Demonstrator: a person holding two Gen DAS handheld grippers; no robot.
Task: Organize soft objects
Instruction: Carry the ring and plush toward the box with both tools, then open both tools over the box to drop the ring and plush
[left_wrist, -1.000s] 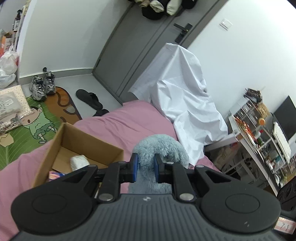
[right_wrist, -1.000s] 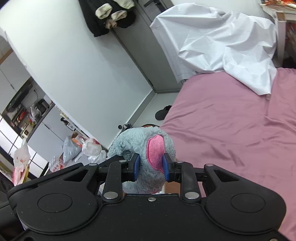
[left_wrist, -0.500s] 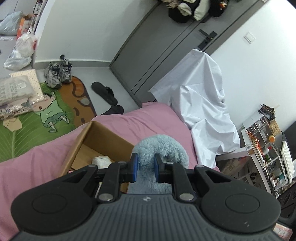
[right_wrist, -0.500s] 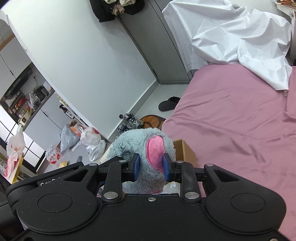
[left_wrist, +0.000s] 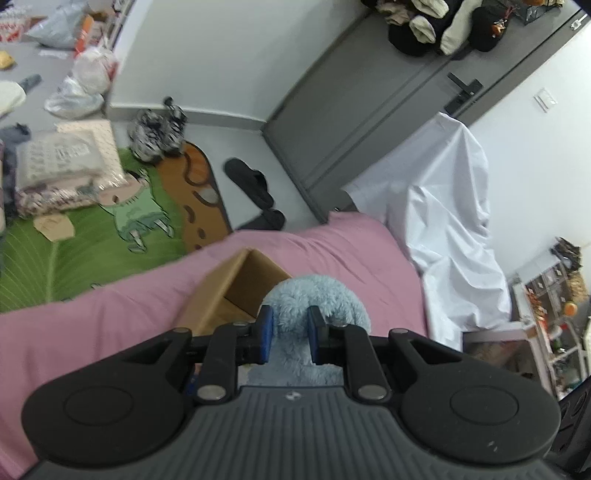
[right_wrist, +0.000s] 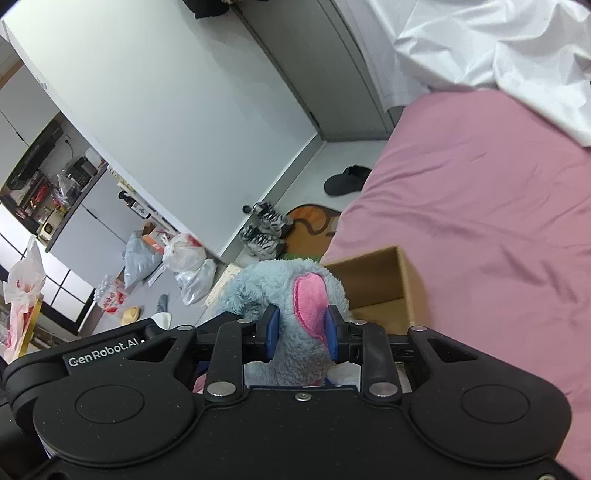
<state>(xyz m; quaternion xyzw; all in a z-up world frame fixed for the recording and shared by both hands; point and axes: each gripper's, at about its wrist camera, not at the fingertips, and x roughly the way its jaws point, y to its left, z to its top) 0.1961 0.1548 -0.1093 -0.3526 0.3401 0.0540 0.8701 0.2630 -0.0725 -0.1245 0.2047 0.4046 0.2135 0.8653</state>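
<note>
A fluffy light-blue plush toy (left_wrist: 317, 295) with a pink ear patch (right_wrist: 310, 299) is held by both grippers. My left gripper (left_wrist: 290, 338) is shut on its blue fur. My right gripper (right_wrist: 301, 334) is shut on the part with the pink ear. The toy hangs over an open cardboard box (left_wrist: 236, 291) that sits on the pink bed (left_wrist: 110, 317); the box also shows in the right wrist view (right_wrist: 384, 280). The grippers and the toy hide most of the box's inside.
A white sheet (left_wrist: 454, 221) drapes over something beside the bed. On the floor lie a green cartoon rug (left_wrist: 110, 229), sneakers (left_wrist: 159, 129), black slippers (left_wrist: 251, 184) and plastic bags (right_wrist: 184, 266). A grey door (left_wrist: 369, 110) stands behind.
Both grippers have moved with the toy toward and over the box. The box has slid under the grippers and its contents are now hidden.
</note>
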